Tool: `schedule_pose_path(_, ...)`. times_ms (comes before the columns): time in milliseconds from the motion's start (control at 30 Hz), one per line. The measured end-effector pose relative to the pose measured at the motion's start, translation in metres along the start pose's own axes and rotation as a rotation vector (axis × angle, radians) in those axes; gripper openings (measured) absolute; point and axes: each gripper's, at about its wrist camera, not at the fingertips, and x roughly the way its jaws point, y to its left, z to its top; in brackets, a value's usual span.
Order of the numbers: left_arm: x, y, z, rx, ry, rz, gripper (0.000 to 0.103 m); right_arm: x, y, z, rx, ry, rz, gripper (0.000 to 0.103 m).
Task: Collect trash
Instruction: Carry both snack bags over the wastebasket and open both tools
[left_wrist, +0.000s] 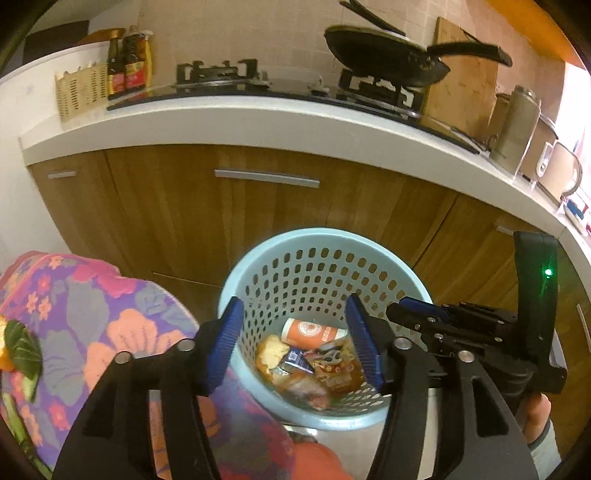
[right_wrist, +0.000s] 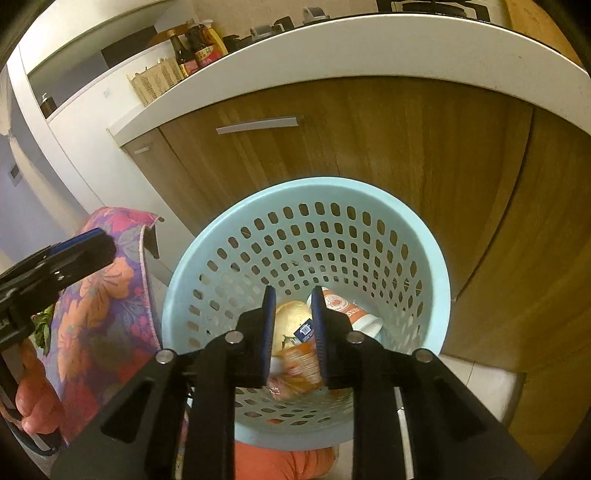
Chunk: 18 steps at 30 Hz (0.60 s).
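A light blue perforated trash basket (left_wrist: 325, 258) stands on the floor before the wooden cabinets; it also shows in the right wrist view (right_wrist: 306, 192). Inside lie an orange paper cup (left_wrist: 312, 329), a bread piece (left_wrist: 272, 350) and an orange snack wrapper (left_wrist: 338, 369); the right wrist view shows the cup (right_wrist: 347, 310), the bread (right_wrist: 291, 317) and the wrapper (right_wrist: 301, 363). My left gripper (left_wrist: 293, 345) is open and empty above the basket. My right gripper (right_wrist: 293, 332) hangs over the basket with jaws a little apart and nothing between them; it also shows in the left wrist view (left_wrist: 417, 314).
A floral cloth-covered surface (left_wrist: 110, 317) sits left of the basket, with green leaves and orange scraps (left_wrist: 18, 347) on it. Behind is a white counter (left_wrist: 258, 122) with a stove, a black pan (left_wrist: 388, 55) and sauce bottles (left_wrist: 129, 66). Wooden cabinet doors (left_wrist: 258, 206) stand behind the basket.
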Motion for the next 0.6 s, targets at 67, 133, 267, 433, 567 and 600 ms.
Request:
schedule_pose_path(67,-0.011,0.004,-0.002,-0.009,-0.023,0.011,0.063,-0.003,0.004,0.002,-0.003,-0.007,0.017,0.022)
schedule_pose_path(133,-0.026,0.009,-0.007,-0.018,-0.048,0.018,0.064,-0.009,0.016,0.004,-0.020,-0.025,0.029,0.026)
schedule_pose_path(267,-0.058,0.020,-0.014,-0.034,-0.101,0.053,0.067,-0.018,0.043,0.009,-0.066,-0.052,0.062,0.028)
schedule_pose_path(433,-0.106,0.044,-0.028,-0.074,-0.178,0.112,0.071,-0.032,0.095,0.014,-0.156,-0.107,0.137,0.029)
schedule_pose_path(567,-0.149,0.072,-0.047,-0.150,-0.263,0.211,0.079,-0.036,0.139,0.015,-0.235,-0.144,0.183,0.029)
schedule_pose_path(600,-0.163,0.083,-0.055,-0.183,-0.297,0.267,0.082,-0.036,0.154,0.015,-0.261,-0.155,0.194,0.029)
